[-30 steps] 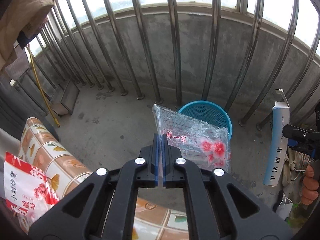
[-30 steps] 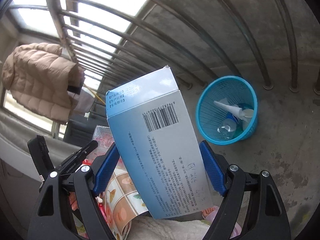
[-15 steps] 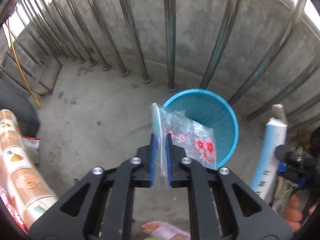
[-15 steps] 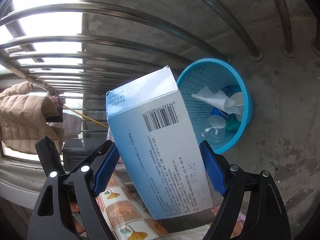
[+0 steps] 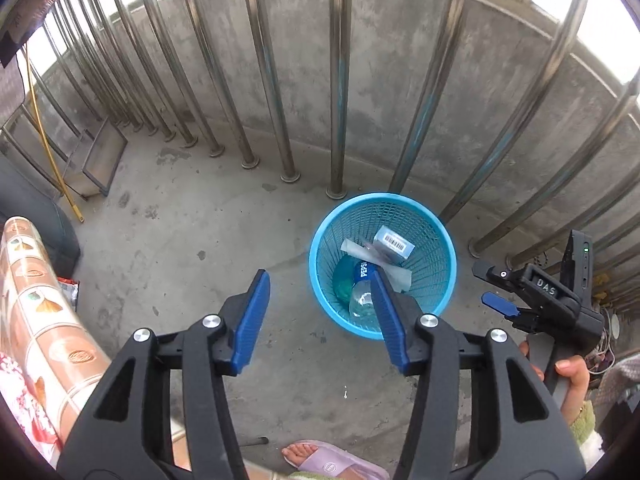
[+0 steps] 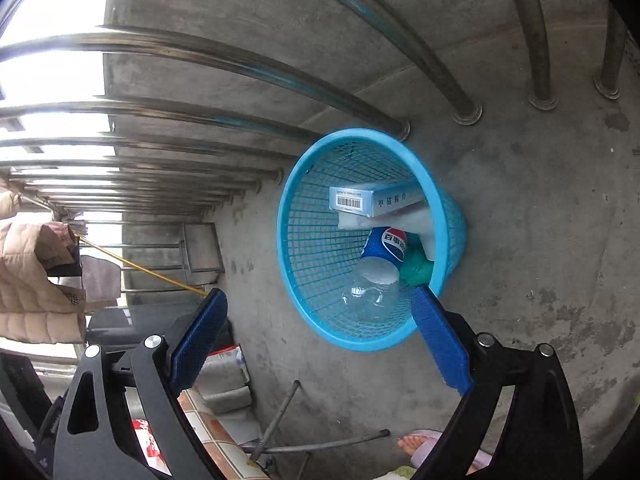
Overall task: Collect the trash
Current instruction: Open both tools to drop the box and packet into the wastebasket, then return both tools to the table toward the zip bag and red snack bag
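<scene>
nearest in the left wrist view, the left gripper (image 5: 320, 300) is seen with its jaws parted and nothing between the blue pads; they have just been opening. the right gripper (image 6: 316, 336) is likewise spread wide and empty, its jaws having just opened further. just beyond both, a blue mesh basket (image 5: 436, 280) stands on the concrete floor (image 5: 180, 248) near the foot of the steel railing bars (image 5: 338, 80). inside it are held a clear plastic bottle (image 6: 374, 286) with a blue label, a white-and-blue carton (image 6: 374, 200) with a barcode lying across the top, a pale wrapper (image 6: 400, 222) under the carton, and something green (image 6: 416, 268) at the bottom.

only in the left wrist view is the right gripper (image 5: 496, 288) shown from outside, held by a hand (image 5: 572, 376). only in the right wrist view is a beige padded jacket (image 6: 28, 280) seen hanging far off. a foot in a lilac slipper (image 5: 332, 464) is shown in both.
</scene>
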### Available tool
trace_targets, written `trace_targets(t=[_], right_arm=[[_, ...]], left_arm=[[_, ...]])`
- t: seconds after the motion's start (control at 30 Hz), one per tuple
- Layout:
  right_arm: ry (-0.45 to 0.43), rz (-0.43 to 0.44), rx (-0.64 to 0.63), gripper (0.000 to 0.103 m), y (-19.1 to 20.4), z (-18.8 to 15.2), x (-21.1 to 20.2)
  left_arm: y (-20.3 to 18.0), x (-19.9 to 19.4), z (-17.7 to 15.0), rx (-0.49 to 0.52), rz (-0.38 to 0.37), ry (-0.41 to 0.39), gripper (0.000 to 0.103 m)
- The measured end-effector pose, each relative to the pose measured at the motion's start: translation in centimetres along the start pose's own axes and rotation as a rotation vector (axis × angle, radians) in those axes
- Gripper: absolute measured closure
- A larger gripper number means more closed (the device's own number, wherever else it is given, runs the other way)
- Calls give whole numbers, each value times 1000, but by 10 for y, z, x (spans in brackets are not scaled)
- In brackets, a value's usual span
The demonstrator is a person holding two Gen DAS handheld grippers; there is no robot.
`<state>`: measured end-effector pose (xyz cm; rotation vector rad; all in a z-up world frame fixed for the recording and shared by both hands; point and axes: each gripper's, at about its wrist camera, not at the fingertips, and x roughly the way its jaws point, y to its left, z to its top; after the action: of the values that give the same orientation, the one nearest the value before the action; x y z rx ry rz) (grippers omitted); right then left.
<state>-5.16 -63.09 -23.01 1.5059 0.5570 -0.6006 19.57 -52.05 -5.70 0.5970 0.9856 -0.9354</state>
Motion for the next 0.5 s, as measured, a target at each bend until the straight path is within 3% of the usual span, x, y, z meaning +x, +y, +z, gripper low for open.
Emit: trace_targets(t=[0.23, 0.43, 0.5], right_arm=[[-47, -67, -151, 13, 25, -30, -45], [-89, -103, -346, 13, 75, -65, -78], [-90, -91, -402, 13, 93, -78, -86]], left_arm=[[13, -93, -44, 24, -27, -130, 42], [50, -166, -99, -74, -12, -212, 37], [66, -188, -123, -105, 32, -238, 37]])
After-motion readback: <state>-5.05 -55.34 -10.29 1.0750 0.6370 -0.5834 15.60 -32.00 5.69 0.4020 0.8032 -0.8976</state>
